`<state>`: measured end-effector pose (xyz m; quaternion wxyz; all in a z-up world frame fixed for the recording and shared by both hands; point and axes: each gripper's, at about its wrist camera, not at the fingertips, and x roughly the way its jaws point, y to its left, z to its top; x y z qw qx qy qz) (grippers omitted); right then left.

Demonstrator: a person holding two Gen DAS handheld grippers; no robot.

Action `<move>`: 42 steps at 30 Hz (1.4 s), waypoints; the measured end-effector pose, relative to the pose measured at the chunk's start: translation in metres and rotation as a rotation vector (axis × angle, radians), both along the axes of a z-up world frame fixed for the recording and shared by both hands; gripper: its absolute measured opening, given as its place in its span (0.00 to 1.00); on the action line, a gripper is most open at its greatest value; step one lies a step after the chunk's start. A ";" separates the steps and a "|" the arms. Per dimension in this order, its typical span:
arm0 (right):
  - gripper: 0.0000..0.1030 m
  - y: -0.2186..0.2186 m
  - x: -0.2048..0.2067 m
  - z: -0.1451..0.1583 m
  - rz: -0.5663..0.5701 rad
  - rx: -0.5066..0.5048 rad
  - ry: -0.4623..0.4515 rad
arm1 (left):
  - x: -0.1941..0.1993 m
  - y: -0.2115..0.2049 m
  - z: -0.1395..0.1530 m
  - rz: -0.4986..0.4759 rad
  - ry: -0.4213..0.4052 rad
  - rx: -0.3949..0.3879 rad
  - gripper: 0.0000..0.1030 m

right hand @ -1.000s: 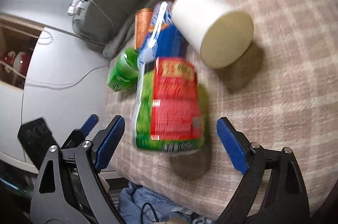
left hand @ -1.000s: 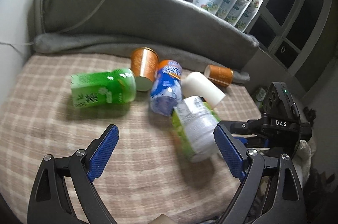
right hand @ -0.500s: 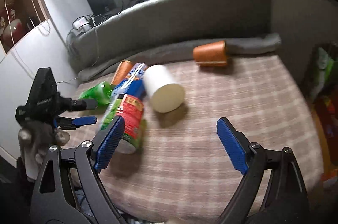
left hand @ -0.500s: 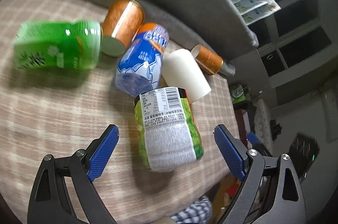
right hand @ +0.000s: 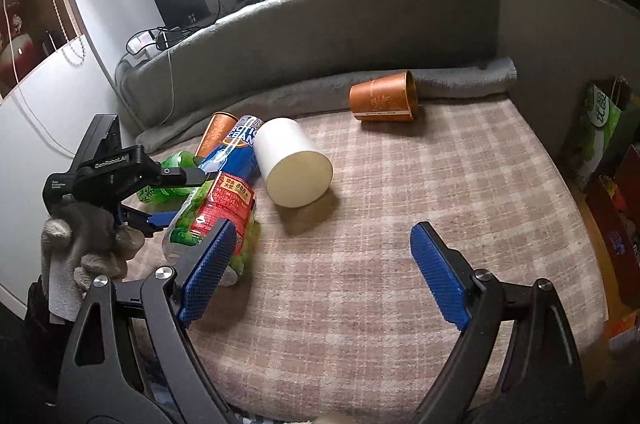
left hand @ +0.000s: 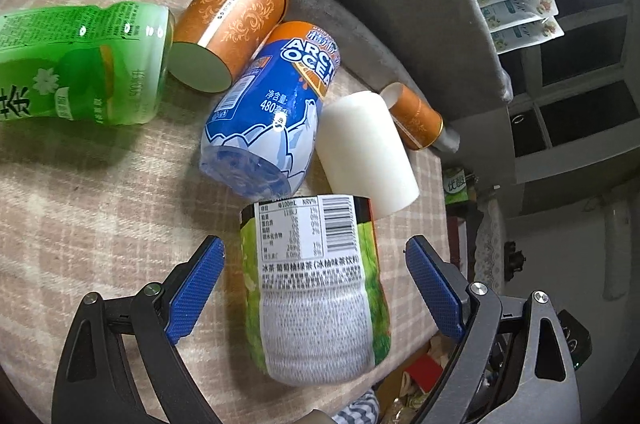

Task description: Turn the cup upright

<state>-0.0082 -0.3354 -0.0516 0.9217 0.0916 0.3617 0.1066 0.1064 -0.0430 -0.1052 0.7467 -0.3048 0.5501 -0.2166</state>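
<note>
My right gripper [right hand: 320,272] hangs over the plaid counter [right hand: 460,191] with its blue fingers [right hand: 438,278] spread wide and nothing between them. Ahead lies a white cup [right hand: 292,165] on its side, its flat end facing me. An orange cup [right hand: 384,97] lies tipped over near the grey cushion [right hand: 320,35], well apart from the white one. To my left, the left gripper [right hand: 160,197], held in a gloved hand [right hand: 84,244], sits around a green bottle with a red label [right hand: 218,220].
</note>
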 end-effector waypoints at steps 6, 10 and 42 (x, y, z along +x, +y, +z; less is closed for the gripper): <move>0.88 0.000 0.001 -0.001 -0.010 0.002 0.004 | 0.005 -0.004 -0.004 -0.008 0.007 0.015 0.86; 0.88 -0.002 0.003 -0.002 -0.023 -0.001 0.003 | 0.006 -0.007 -0.006 -0.023 0.017 0.030 0.82; 0.88 -0.007 0.000 0.000 -0.065 -0.003 -0.008 | -0.029 -0.055 0.038 -0.087 -0.296 0.260 0.71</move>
